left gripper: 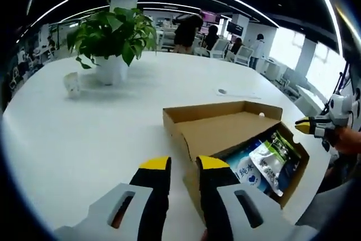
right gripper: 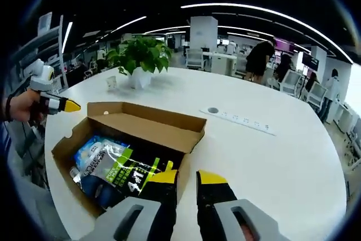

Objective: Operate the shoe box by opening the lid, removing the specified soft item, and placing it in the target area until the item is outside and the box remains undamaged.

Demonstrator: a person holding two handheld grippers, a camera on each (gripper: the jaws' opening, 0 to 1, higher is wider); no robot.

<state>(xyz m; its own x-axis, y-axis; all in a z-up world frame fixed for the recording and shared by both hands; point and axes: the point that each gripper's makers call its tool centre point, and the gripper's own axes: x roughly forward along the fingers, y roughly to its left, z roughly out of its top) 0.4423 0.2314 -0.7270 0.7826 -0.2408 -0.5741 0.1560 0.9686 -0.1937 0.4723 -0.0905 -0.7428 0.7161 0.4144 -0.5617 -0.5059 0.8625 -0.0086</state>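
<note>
A brown cardboard shoe box (right gripper: 67,165) lies on the white round table (left gripper: 84,139) with its lid (left gripper: 228,131) raised and tilted back. Inside lie a blue-and-white soft packet (left gripper: 246,172) (right gripper: 93,149) and a green, white and dark bag (left gripper: 272,159) (right gripper: 132,170). My left gripper (left gripper: 184,165) hangs at the box's near corner, its jaws a little apart with nothing between them; it also shows as the left gripper (right gripper: 63,105), beside the box's far-left corner. My right gripper (right gripper: 187,178) hovers over the box's near edge, a narrow empty gap between its jaws; it is also seen as the right gripper (left gripper: 307,125) off the box's right side.
A potted green plant (left gripper: 113,38) (right gripper: 141,55) stands far across the table, a small white object (left gripper: 72,83) beside it. A white power strip (right gripper: 240,118) lies beyond the box. A hand (right gripper: 20,108) holds the left gripper. People and chairs are in the background.
</note>
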